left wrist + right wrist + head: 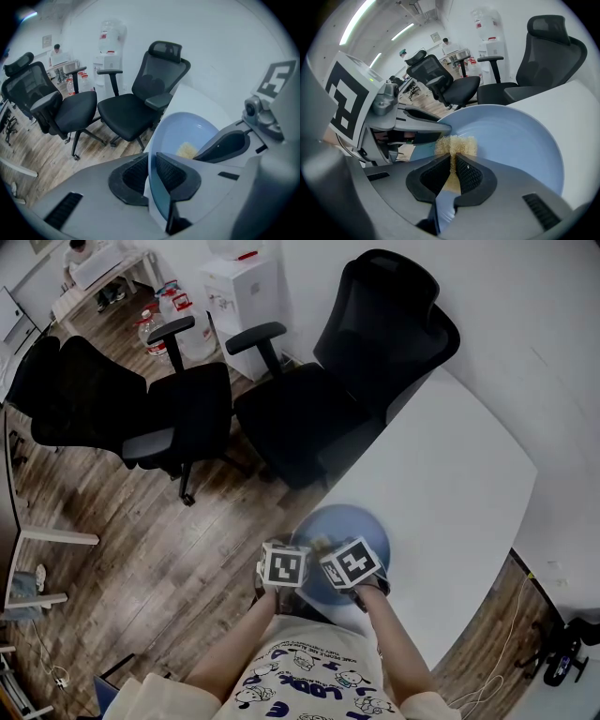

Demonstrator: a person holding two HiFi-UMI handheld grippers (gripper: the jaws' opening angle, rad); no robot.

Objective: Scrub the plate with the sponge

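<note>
Left gripper (151,165) jaws are clamped on the near rim of the blue plate (187,129). The rim runs edge-on between them, hollow face turned toward the right gripper (453,165). Right jaws are pinched on the yellow sponge (456,144), which sticks out past the tips, long axis along the jaws, against the plate's inner face. The plate is at the white tabletop's (450,474) near edge.

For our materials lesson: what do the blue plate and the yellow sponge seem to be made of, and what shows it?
Plate: smooth pale blue, even colour, thin rim, soft sheen; plastic or glazed ceramic, the look leaves it open.
Sponge: coarse, matt, straw-yellow fibres, frayed and open at the edge; probably loofah or a fibre scrubber.
</note>
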